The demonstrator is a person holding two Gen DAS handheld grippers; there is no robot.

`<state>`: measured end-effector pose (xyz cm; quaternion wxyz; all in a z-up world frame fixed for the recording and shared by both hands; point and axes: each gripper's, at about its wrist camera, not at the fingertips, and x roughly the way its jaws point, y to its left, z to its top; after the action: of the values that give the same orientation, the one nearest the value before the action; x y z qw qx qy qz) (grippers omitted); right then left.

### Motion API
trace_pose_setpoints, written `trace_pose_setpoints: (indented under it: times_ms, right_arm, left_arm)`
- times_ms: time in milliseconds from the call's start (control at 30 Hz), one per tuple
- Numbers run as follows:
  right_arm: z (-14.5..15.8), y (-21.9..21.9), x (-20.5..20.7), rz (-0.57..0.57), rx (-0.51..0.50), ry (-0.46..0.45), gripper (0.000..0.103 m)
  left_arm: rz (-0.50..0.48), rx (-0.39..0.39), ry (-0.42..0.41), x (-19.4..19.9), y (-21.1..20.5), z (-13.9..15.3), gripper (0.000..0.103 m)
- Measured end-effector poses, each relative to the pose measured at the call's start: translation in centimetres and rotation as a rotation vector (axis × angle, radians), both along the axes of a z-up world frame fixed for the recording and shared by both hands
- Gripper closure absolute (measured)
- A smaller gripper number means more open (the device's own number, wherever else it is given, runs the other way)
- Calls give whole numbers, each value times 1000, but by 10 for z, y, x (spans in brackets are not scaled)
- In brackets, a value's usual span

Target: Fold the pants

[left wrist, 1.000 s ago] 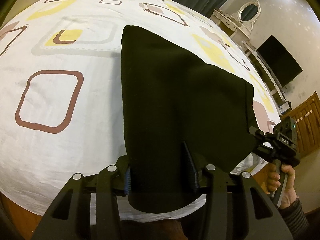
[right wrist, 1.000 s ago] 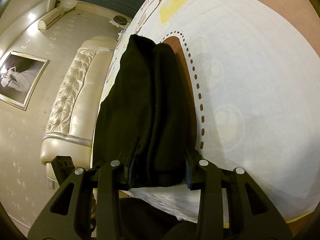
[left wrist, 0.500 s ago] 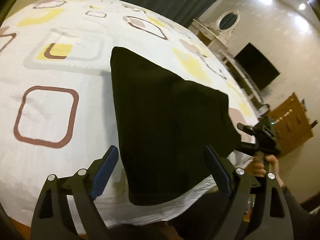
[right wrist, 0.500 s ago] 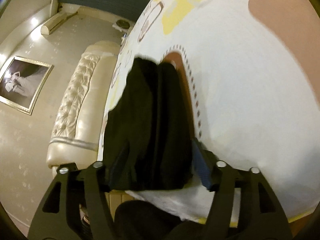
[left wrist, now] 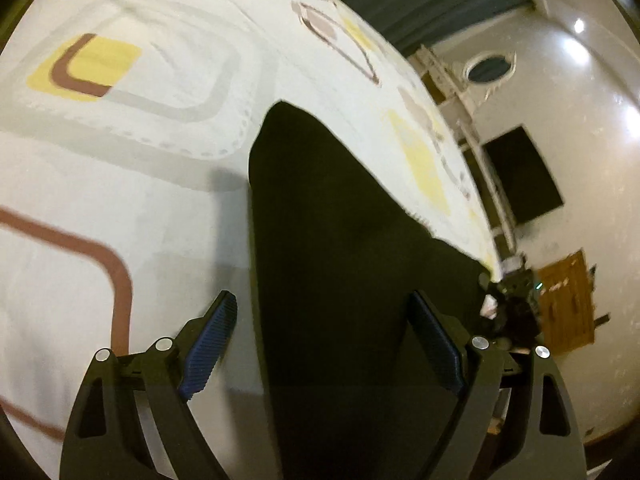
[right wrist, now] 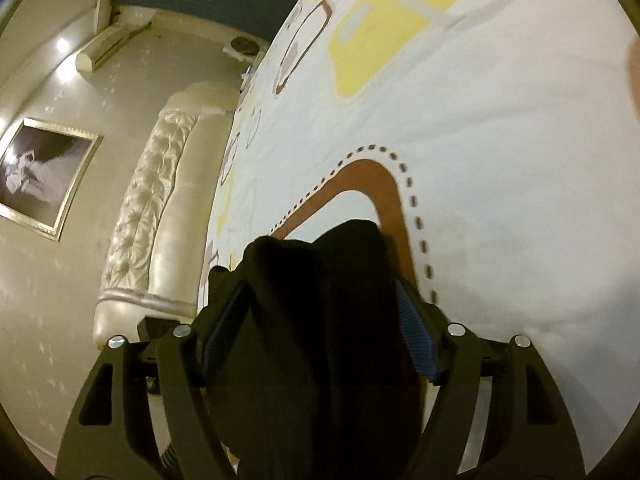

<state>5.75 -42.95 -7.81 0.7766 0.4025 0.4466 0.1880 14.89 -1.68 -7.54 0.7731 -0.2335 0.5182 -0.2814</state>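
— So where are the pants [left wrist: 340, 240]?
— Flat on the patterned bedsheet [left wrist: 140, 184], a dark folded shape near the bed's edge.
— And the left gripper [left wrist: 322, 344]?
— Jaws spread wide over the cloth, blue pads [left wrist: 208, 346] apart, holding nothing.
— The right gripper [right wrist: 320, 340]?
— Also parted, with bunched black cloth lying between its fingers; no clamp visible. A padded headboard [right wrist: 160, 208] stands beyond.

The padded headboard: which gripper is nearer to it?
Left. The headboard lies on the left gripper's side of the pants; the right gripper is at their opposite end.
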Motion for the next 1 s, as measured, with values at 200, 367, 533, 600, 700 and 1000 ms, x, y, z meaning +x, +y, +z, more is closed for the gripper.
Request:
trace_pose_setpoints:
  times_ms: [200,367,533,600,700,1000]
  right_arm:
    - [-2,2,-5,24,-15,-26,70]
    - [11,8,-7,22,-60,-78,73]
    - [21,9,4,32,-64,-117,74]
    - [24,9,12,30,-60,-125,74]
    - [29,13,29,33,-66,-141,74]
    - [37,22,87,35,-87,-147,74]
  left_arm:
    - [-72,113,-88,-5,-18,3,59]
    - [-69,168,-134,-8,-23,13,67]
    - [-53,217,-182,-4,-25,24,69]
    - [-42,226,-189,5,-23,27,69]
    - [-19,243,-192,18,-19,30,70]
    - [47,287,-180,71,-15,34,72]
